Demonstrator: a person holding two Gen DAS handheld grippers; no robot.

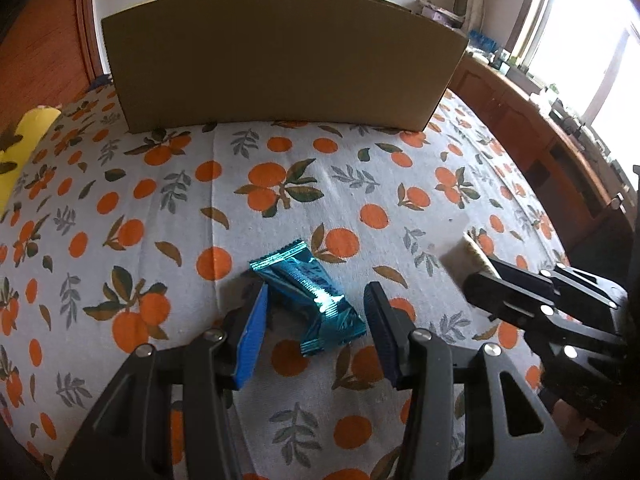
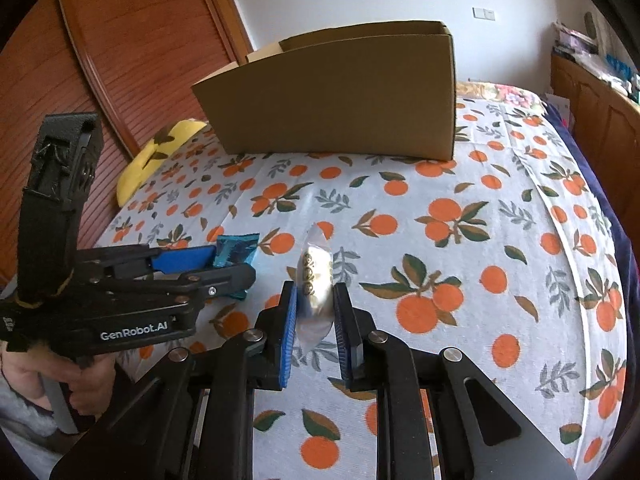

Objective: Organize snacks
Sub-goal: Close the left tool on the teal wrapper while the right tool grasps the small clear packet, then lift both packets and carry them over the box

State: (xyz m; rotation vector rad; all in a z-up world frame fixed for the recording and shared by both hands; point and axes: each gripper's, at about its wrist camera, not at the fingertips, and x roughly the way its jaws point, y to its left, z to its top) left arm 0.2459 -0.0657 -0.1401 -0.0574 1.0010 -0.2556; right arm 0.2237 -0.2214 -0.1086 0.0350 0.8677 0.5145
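Observation:
A teal foil snack packet (image 1: 308, 300) sits slantwise between the blue pads of my left gripper (image 1: 316, 300), low over the orange-print cloth (image 1: 280, 184). Both pads touch it, so the gripper is shut on it. The right wrist view shows the same left gripper (image 2: 236, 264) at the left, the teal packet (image 2: 236, 252) poking out of its tips. My right gripper (image 2: 315, 292) is shut on a white packet with gold lettering (image 2: 316, 280), held upright above the cloth. The right gripper (image 1: 482, 276) also appears at the right of the left wrist view.
An open cardboard box (image 1: 280, 60) (image 2: 340, 100) stands at the far side of the cloth. A yellow cushion (image 2: 160, 152) lies at the left edge beside a wooden wardrobe (image 2: 120, 40). Wooden cabinets (image 1: 520, 120) run along the right. A person's hand (image 2: 84, 384) grips the left handle.

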